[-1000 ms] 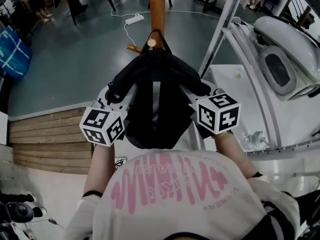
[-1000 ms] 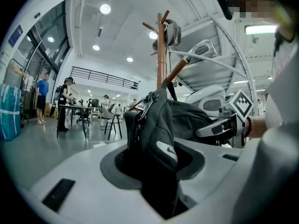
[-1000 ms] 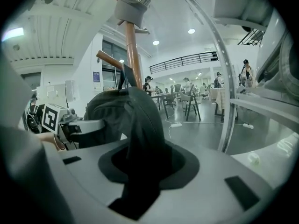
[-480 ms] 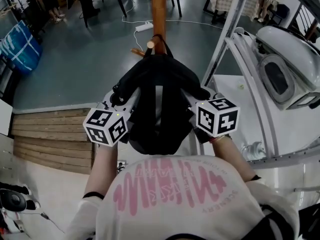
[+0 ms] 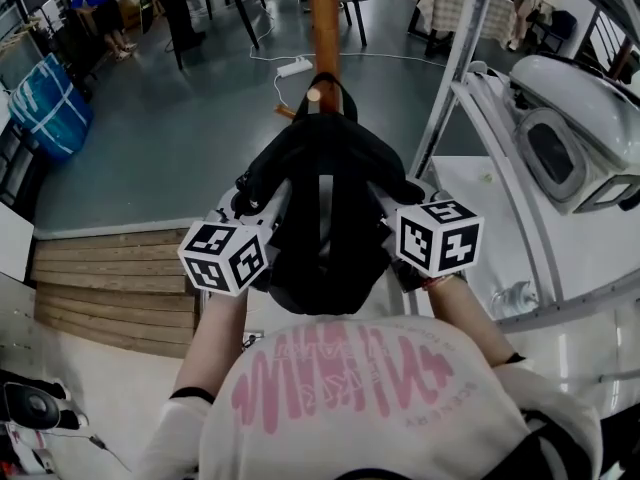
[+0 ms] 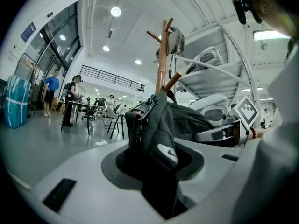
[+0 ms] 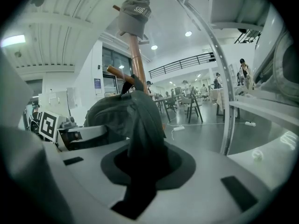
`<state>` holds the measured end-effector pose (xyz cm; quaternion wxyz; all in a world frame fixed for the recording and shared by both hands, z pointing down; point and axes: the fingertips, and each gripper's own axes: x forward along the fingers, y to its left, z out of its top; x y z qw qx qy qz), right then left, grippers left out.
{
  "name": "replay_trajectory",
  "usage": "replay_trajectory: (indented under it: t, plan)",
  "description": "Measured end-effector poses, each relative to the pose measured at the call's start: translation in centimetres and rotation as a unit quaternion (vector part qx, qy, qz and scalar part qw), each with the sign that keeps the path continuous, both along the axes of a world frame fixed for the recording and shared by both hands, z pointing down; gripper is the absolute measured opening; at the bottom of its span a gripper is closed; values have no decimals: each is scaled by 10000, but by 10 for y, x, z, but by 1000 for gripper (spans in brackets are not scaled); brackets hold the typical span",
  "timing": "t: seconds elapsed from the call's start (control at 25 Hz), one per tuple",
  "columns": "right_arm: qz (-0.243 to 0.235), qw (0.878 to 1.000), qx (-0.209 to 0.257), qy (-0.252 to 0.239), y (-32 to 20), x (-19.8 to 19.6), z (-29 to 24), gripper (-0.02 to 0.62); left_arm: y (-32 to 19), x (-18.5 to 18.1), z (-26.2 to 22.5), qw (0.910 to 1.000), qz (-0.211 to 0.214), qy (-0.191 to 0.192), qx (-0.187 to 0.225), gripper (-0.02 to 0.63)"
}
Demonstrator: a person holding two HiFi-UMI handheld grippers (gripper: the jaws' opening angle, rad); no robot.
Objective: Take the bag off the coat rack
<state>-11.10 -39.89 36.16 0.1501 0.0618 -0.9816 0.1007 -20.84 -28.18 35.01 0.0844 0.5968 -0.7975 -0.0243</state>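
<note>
L gripper (image 6: 155, 136) clamps black bag (image 5: 320, 208) hung on coat rack (image 5: 323, 18); R gripper (image 7: 140, 146) jaws closing on bag fabric. Grey floor (image 5: 160, 158) round rack, wood planks (image 5: 110, 278) to its left.

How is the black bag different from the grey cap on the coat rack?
The bag is black, and the cap is grey. The bag is big and bulgy, while the cap is small. The bag's loop hangs on a lower peg, and the cap hangs higher, near the top. Both hang on the same wooden coat rack.
</note>
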Motion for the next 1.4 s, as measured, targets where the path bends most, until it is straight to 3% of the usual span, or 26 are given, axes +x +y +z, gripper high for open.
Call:
replay_trajectory:
  t: [0.68, 1.4]
  plan:
    - [398, 9990, 81, -174, 8, 9, -21, 83, 4, 6, -22, 9994, 264, -45, 214, 133]
    - [299, 9989, 216, -303, 6, 9, -31, 81, 3, 8, -34, 9991, 182, -95, 382, 133]
